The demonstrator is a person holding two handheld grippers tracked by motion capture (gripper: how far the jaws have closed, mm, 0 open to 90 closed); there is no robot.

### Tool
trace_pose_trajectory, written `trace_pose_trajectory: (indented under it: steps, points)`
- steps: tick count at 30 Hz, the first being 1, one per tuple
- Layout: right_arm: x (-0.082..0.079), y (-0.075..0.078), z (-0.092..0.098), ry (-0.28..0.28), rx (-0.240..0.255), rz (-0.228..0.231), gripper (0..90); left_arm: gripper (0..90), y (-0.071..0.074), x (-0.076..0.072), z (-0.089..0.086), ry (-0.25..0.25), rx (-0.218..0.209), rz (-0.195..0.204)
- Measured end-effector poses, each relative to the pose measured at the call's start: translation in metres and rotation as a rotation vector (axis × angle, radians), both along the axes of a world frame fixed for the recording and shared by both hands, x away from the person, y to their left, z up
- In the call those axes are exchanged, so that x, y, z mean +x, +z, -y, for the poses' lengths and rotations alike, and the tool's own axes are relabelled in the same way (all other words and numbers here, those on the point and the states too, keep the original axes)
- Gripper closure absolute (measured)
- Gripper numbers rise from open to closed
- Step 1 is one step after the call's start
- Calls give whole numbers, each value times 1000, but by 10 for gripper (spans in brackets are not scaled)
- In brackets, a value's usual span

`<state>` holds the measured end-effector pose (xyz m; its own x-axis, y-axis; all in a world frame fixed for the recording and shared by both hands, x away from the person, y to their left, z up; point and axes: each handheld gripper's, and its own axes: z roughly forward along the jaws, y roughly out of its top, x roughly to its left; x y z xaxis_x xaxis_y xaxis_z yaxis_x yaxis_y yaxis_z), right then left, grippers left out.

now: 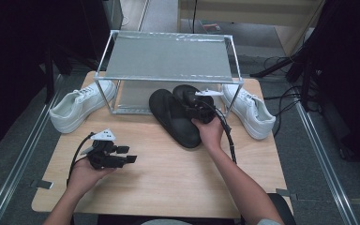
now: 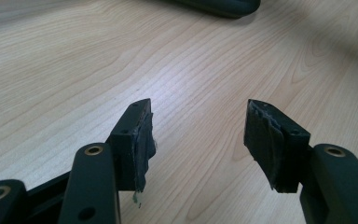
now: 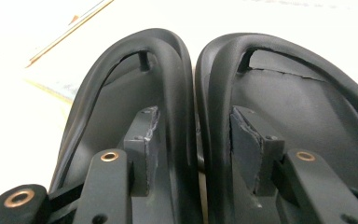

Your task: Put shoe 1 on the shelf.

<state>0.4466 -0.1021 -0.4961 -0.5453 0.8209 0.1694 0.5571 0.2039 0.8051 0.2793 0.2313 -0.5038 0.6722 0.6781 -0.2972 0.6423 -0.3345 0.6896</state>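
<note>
Starting at the left of the wooden table (image 1: 168, 173), one white sneaker (image 1: 79, 105) lies outside the metal rack (image 1: 168, 58), beside its left post. Nearer me, my left gripper (image 1: 130, 156) rests low over bare wood in my left hand (image 1: 82, 176), its jaws spread wide with nothing between them; the left gripper view shows only tabletop between the pads (image 2: 142, 144).

The rack stands at the far middle of the table, a frame with a grey shelf on top and an open bay underneath. I see nothing on the top shelf. The pair of black slippers (image 1: 176, 117) lies side by side at the front of the bay, toes pushed under the shelf and heels sticking out toward me.

My right gripper (image 1: 192, 101) sits on the slippers in my right hand (image 1: 211, 133). In the right gripper view, one jaw reaches into each slipper (image 3: 168, 84), straddling the two touching inner walls; the pads stand a little off those walls, so the jaws are open rather than pinching.

Right of the rack, a second white sneaker (image 1: 251, 110) lies just beside the right post.
</note>
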Motion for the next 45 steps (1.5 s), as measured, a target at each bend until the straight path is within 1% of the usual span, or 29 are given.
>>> trace_pose_trajectory:
  steps: [3,6,7,8,10,12,13,15,16,18,19,20,21,23,25,26,28,29,32,33,34,35,36,37,38,39,40,43,45]
  points:
    - [-6,2,2,4,-4,16,533,426,2,5,1,-2,-2,11]
    - [-10,4,4,9,-12,15,526,430,3,7,2,-5,-7,10]
    - [-14,7,7,15,0,13,527,430,4,11,3,-11,-4,11]
    - [-14,7,7,15,0,13,527,431,4,11,3,-11,-4,11]
    - [-20,13,11,27,16,5,527,432,5,16,5,-23,-4,9]
    - [-23,15,12,32,16,12,528,433,5,17,6,-26,-5,9]
    - [-29,17,13,44,15,26,532,436,5,19,7,-25,-3,10]
    - [-32,18,14,49,14,22,532,439,6,22,9,-27,-5,9]
    - [-38,19,17,62,22,17,535,455,6,25,11,-38,5,11]
    - [-43,19,19,81,42,15,534,474,7,27,13,-45,27,26]
    - [-43,19,19,81,42,15,534,481,7,27,13,-45,27,26]
    - [-47,18,21,100,45,16,534,486,8,30,15,-54,28,26]
    - [-47,18,21,100,45,16,534,494,8,30,15,-54,28,26]
    - [-51,18,23,109,31,16,534,504,8,32,17,-59,35,31]
    - [-54,18,25,114,31,19,534,533,9,34,18,-67,28,31]
    - [-58,19,28,122,41,18,534,591,11,37,19,-80,6,15]
    - [-60,18,29,126,46,15,532,669,12,38,19,-87,4,18]
    - [-63,18,31,133,42,13,532,669,13,40,20,-87,-1,16]
    - [-71,16,35,165,22,16,532,750,17,44,19,-97,-14,24]
    - [-78,13,39,186,26,27,532,790,18,46,19,-97,-15,23]
    - [-80,12,40,197,29,33,532,826,21,50,19,-106,-15,26]
    - [-84,11,42,209,23,40,532,850,23,52,19,-110,-8,31]
    - [-88,9,44,216,22,35,532,879,24,53,19,-108,-17,40]
    - [-88,9,44,216,22,35,532,897,24,53,19,-108,-17,40]
    - [-94,7,47,223,26,5,537,897,26,56,20,-114,-22,29]
    - [-96,7,48,226,30,-4,537,898,27,60,22,-127,-18,21]
    - [-100,5,51,232,35,-7,536,899,28,62,23,-129,-19,18]
    - [-107,1,55,241,16,-4,537,899,33,68,29,-151,-12,29]
    - [-108,0,56,244,14,-1,537,899,34,70,31,-156,-15,31]
